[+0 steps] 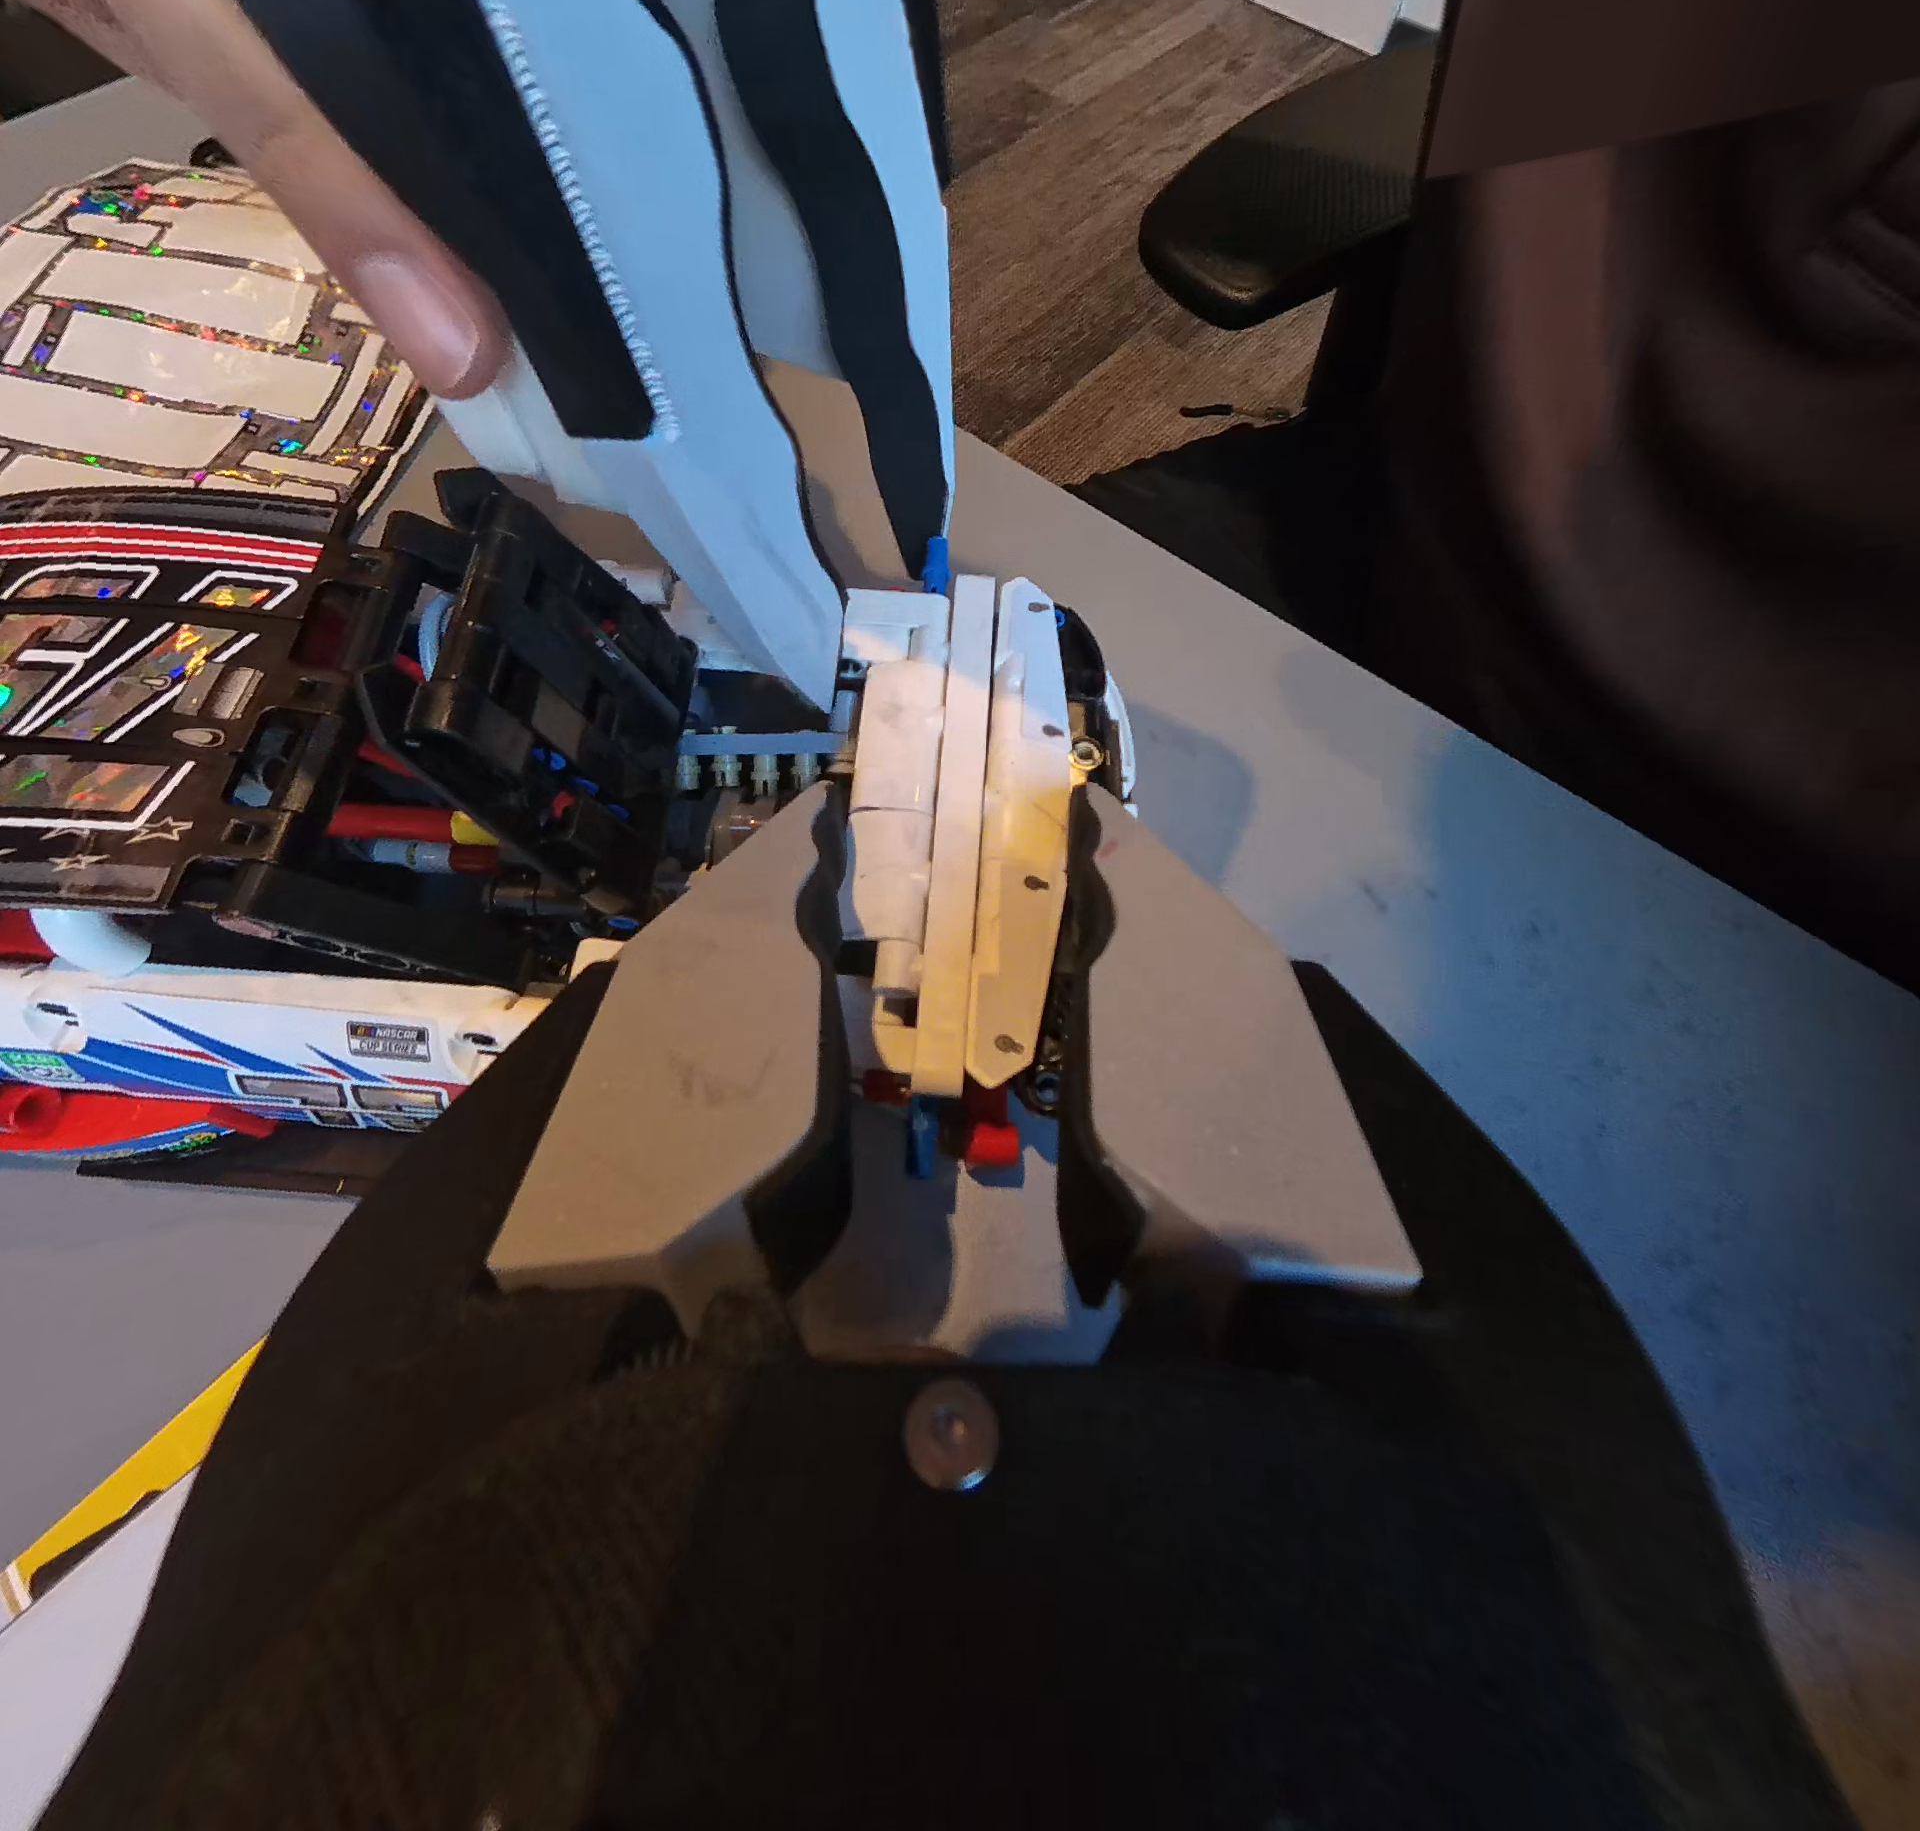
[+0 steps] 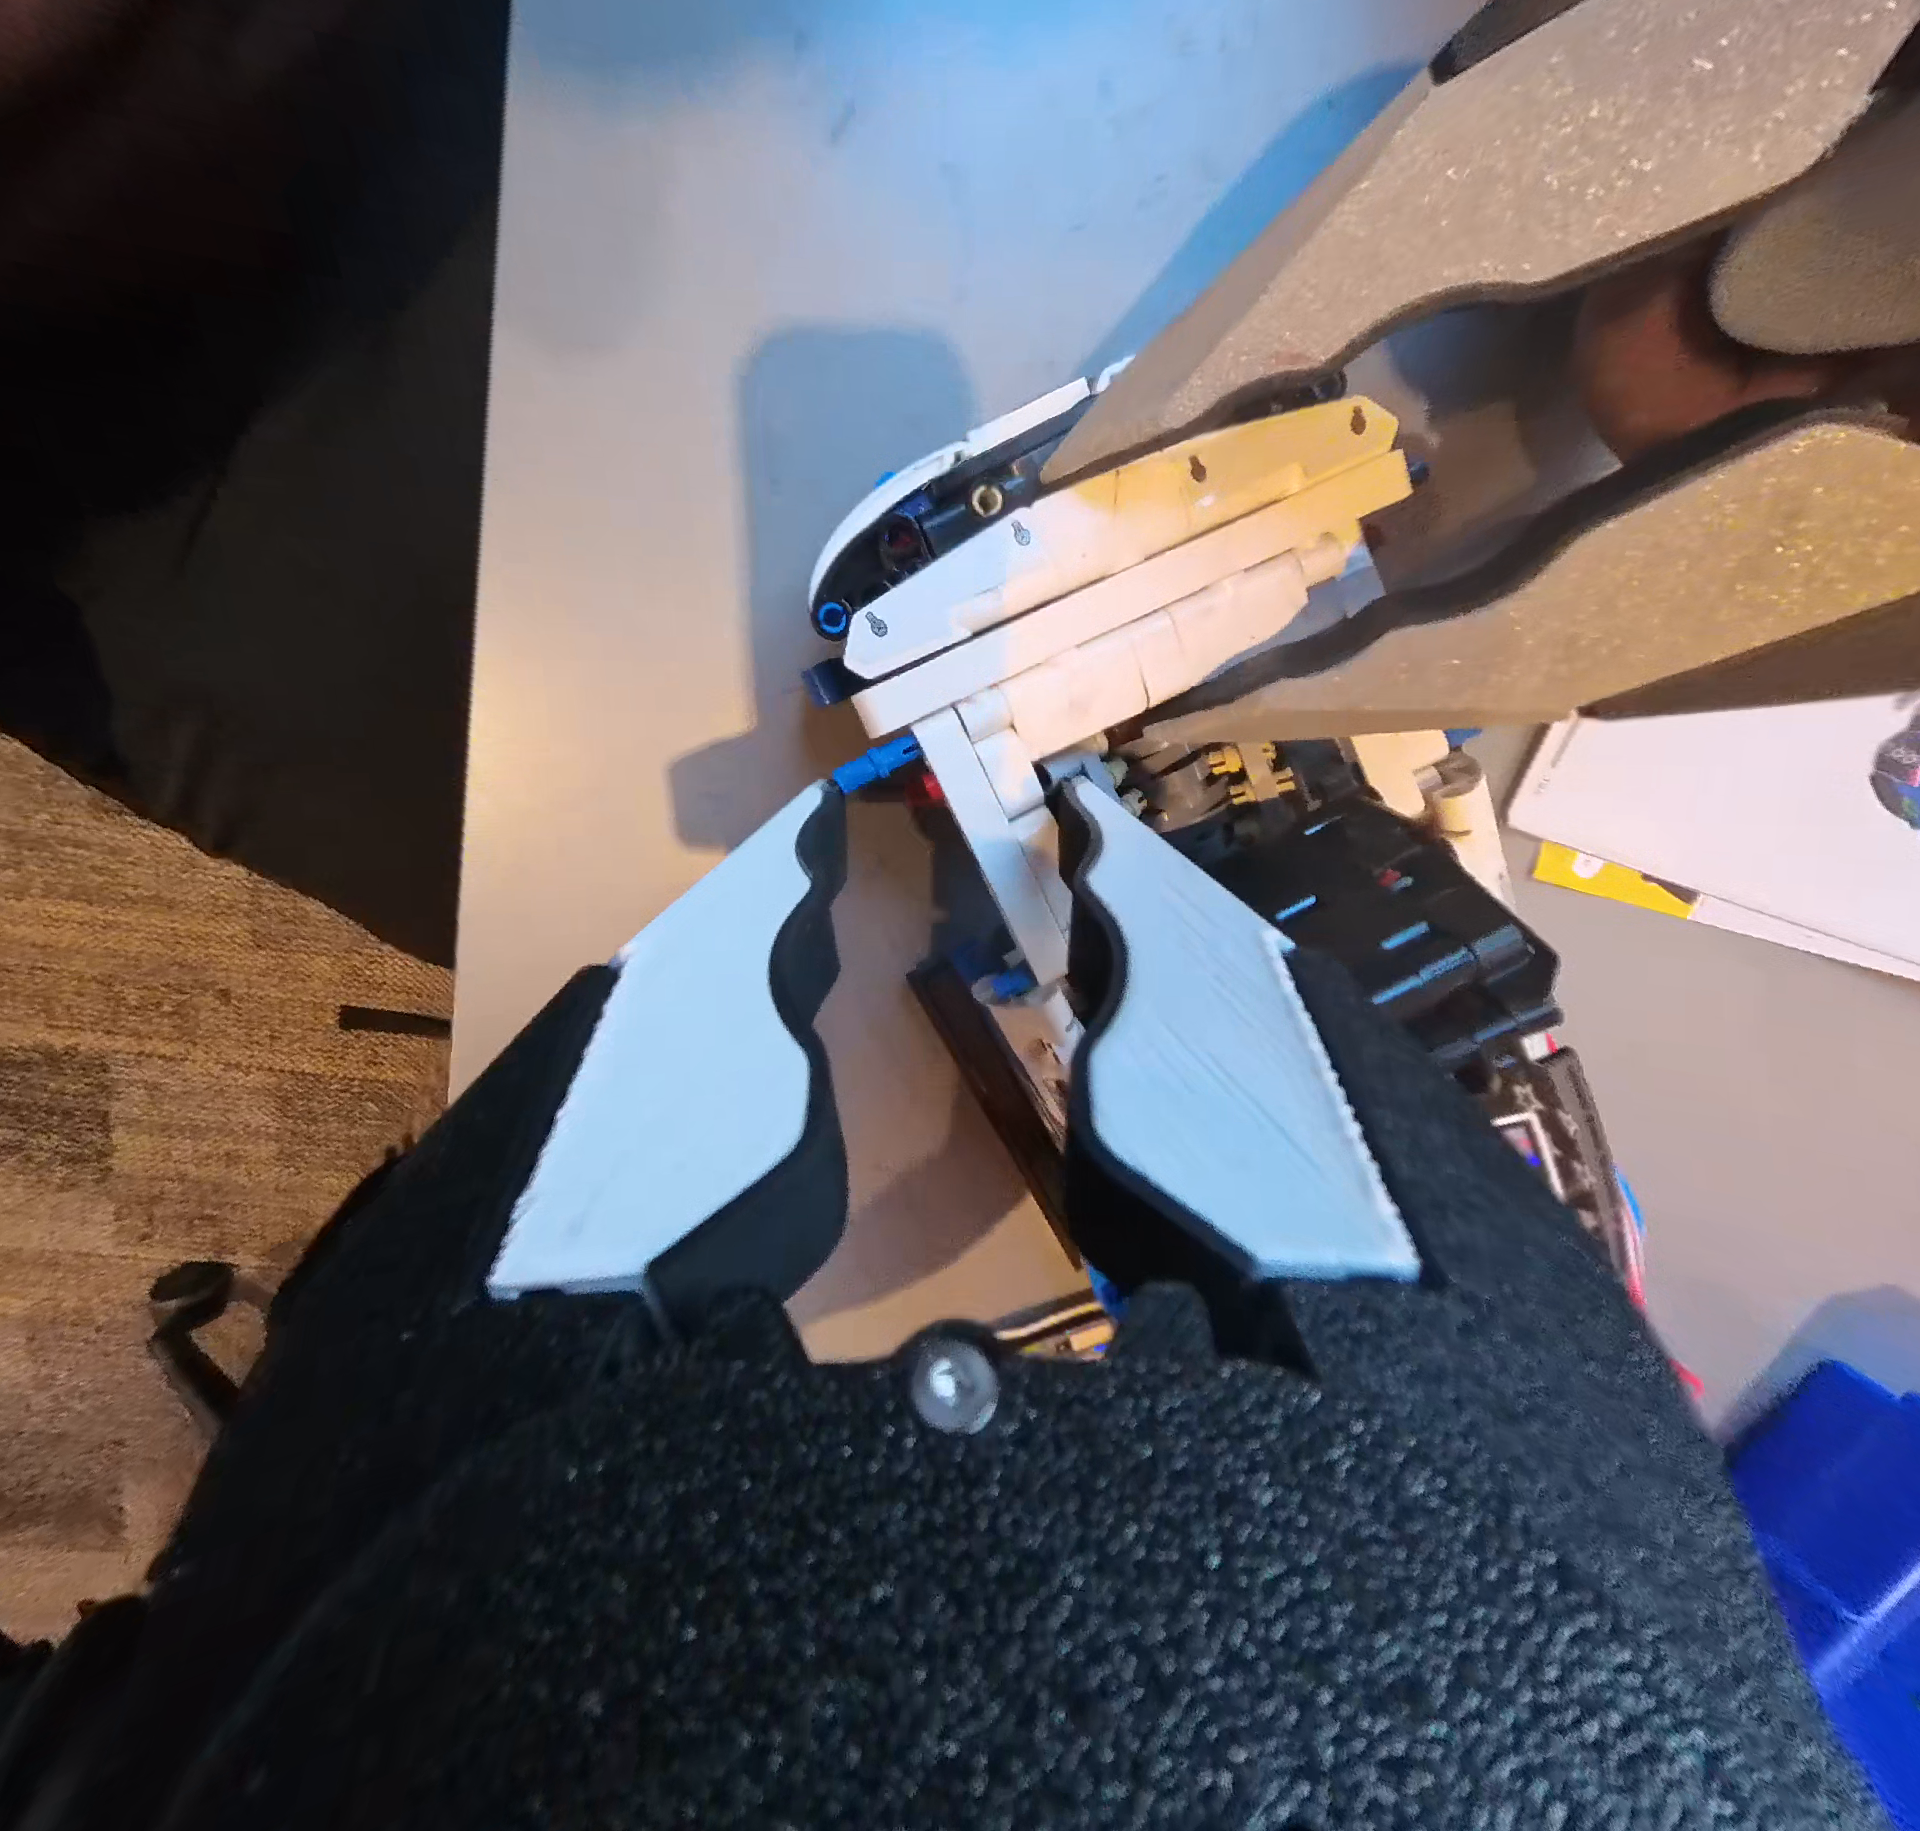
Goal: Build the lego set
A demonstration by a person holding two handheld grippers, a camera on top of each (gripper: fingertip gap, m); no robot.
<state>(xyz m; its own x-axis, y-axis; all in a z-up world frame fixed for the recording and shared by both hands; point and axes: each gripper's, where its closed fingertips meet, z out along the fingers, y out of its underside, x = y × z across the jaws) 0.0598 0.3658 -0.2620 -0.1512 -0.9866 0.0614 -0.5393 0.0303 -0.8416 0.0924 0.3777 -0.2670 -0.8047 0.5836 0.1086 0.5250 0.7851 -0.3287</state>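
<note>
A Lego race car [image 1: 312, 742] with a black, white and red body lies on the grey table [image 2: 644, 223]. My left gripper [image 1: 961, 815], with grey fingers, is shut on the car's white end section [image 1: 966, 701], which also shows in the right wrist view [image 2: 1091, 576]. My right gripper [image 2: 951, 794], with white fingers and black pads, is open. Its tips straddle a white beam [image 2: 997, 846] that hangs from that section, and the beam lies against the right pad. A blue pin [image 2: 873, 768] sticks out by the left fingertip. In the left wrist view the right gripper [image 1: 883, 618] comes down from above.
A holographic sticker sheet [image 1: 177, 327] lies behind the car. An instruction booklet [image 2: 1714, 825] and a blue bin [image 2: 1839, 1521] are at the right. The table edge [image 1: 1351, 659] runs close beside the car's end, with carpet and a chair base [image 1: 1278, 223] beyond.
</note>
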